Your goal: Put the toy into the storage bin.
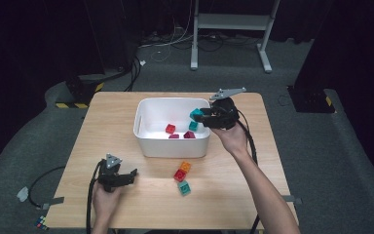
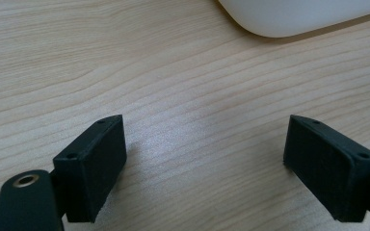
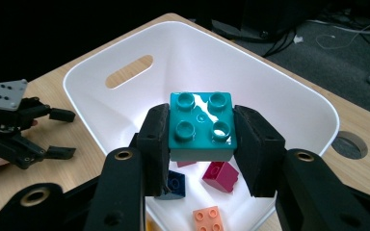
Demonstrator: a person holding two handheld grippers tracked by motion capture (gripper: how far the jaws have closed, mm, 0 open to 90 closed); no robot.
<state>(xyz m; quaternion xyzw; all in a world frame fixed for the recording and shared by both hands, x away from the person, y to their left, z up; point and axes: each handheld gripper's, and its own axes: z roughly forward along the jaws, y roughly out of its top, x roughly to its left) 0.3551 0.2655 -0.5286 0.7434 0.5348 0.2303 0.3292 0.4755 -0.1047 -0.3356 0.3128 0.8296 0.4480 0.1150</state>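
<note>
A: Where is the teal block [image 3: 201,126] right now?

B: Pinched between the jaws of the right gripper [image 1: 205,117], studs up, hanging over the white bin [image 3: 289,103]. Straight below the jaws, on the bin floor, lie a dark red block [image 3: 220,176], a dark blue one [image 3: 175,184] and an orange one [image 3: 207,219].

A: So the step is the drop. How would you do it well?

B: The block is already inside the rim, so I judge there is no need to travel farther. Lower it a little toward the floor, keep it level, then spread the jaws evenly so neither pad drags it sideways. A high drop could bounce it off the blocks underneath.

A: And the other tool?

B: The left gripper [image 1: 121,177] rests low over the wooden table [image 2: 183,86], jaws wide apart with nothing between them; the bin's rounded corner sits ahead of it. Three more blocks, orange [image 1: 185,166], red [image 1: 179,175] and teal [image 1: 184,187], lie on the table off to that gripper's side, near the bin's front wall. Those likely come next.
</note>
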